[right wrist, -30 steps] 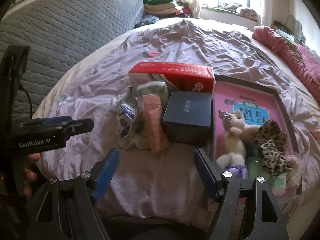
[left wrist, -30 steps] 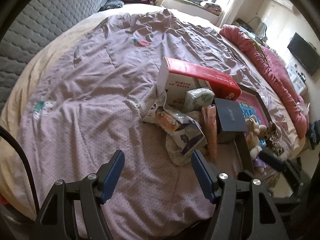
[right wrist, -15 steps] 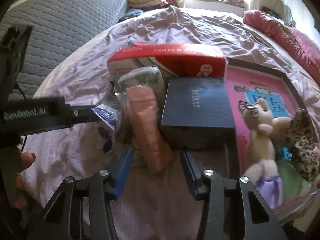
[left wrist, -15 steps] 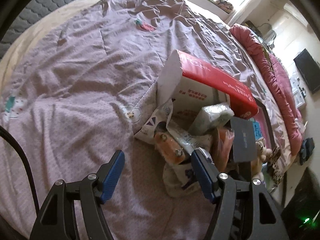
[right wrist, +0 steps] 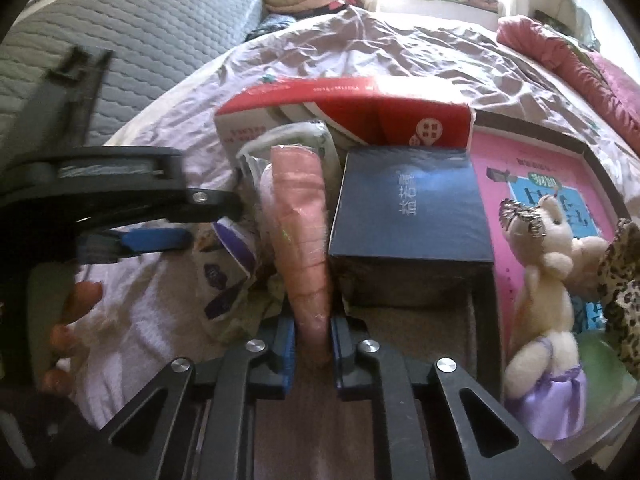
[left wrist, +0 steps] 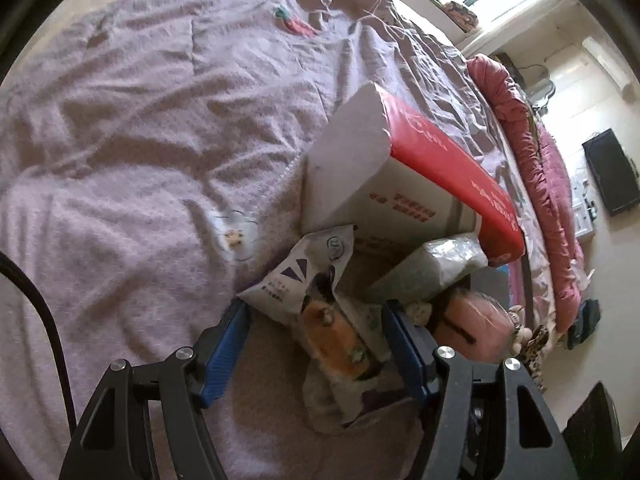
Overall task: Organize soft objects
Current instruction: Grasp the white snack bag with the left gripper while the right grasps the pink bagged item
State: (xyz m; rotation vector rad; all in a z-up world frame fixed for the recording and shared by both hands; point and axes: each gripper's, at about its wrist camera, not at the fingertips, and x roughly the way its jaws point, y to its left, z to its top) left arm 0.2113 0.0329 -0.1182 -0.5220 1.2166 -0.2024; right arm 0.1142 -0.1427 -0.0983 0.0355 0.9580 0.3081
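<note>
A heap of soft packs lies on the mauve bedspread [left wrist: 140, 160]. My right gripper [right wrist: 312, 344] is shut on the near end of a long pink pack [right wrist: 300, 240], whose other end leans on a clear-wrapped tissue pack [right wrist: 304, 136]. My left gripper [left wrist: 314, 344] points down over a white-and-purple pouch [left wrist: 296, 276] and an orange packet [left wrist: 332, 344]. Its jaws are closing with both between them, and the pads do not visibly press. The pink pack [left wrist: 472, 324] shows just right of its right finger. In the right wrist view the left gripper's fingers [right wrist: 160, 236] reach in from the left.
A red-and-white carton [right wrist: 344, 108] stands behind the heap and a dark blue box [right wrist: 408, 216] lies right of the pink pack. A pink tray [right wrist: 520, 160] holds a plush bear [right wrist: 552, 280] and a leopard-print item [right wrist: 620, 280]. A hand [right wrist: 68, 320] holds the left gripper.
My right gripper came down around the pink pack and closed on it. My left gripper moved forward and down over the pouches, and its jaws narrowed a little.
</note>
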